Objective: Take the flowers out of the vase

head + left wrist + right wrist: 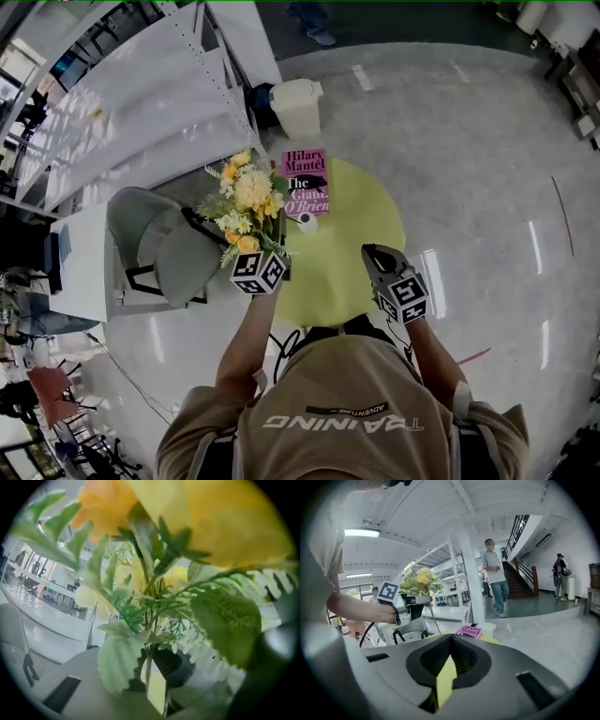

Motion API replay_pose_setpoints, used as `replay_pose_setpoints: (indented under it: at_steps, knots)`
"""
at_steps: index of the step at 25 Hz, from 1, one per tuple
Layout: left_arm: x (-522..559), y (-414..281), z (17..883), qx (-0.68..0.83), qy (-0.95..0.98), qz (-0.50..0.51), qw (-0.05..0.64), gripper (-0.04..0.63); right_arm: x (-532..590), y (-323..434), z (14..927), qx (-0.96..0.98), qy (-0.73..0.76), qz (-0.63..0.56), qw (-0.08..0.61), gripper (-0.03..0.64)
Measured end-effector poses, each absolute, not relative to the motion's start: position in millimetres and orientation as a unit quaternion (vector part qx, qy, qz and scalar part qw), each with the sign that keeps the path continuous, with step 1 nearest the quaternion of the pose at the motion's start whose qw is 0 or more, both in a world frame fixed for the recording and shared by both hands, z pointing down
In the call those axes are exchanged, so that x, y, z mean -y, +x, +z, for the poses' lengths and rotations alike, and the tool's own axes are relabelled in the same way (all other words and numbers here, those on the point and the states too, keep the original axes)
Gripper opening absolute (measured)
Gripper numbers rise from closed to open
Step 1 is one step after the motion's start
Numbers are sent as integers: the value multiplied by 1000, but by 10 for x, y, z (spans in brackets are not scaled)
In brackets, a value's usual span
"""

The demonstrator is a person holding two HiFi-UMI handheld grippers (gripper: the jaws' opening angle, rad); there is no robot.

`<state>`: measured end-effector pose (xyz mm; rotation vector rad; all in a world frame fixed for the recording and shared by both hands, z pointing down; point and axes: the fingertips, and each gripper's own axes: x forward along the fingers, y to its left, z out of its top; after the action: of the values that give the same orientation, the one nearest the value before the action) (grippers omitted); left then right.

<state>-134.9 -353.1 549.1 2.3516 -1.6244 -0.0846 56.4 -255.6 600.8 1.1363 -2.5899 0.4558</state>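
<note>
A bunch of yellow flowers [246, 199] with green leaves hangs lifted above the left rim of the round yellow-green table [361, 202]. My left gripper [268, 251] is shut on its thin stems [149, 665], and leaves and blooms fill the left gripper view. The small white vase [306, 222] stands on the table just right of the bunch, its mouth showing no stems. My right gripper [377, 255] hovers over the table's near right part, shut with nothing between its fingers. In the right gripper view, the flowers [421, 580] are held up at the left.
A pink book [306, 180] lies on the table behind the vase. A grey chair [159, 246] stands left of the table, a white bin [297, 106] and white shelving [141, 84] behind it. Two people [494, 576] are far off by a staircase.
</note>
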Motion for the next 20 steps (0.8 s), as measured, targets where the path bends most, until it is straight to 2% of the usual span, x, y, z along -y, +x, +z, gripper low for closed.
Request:
replay_pose_setpoints:
  at_steps: [8,20]
  knots:
    - [3159,-1496,5671,578,796,-2,179,35,2491,534,5941,906,373,152,131,2]
    - [2615,-1541,6980,535,763,80,353,32,2442,357,6135,908,352,167,151,2]
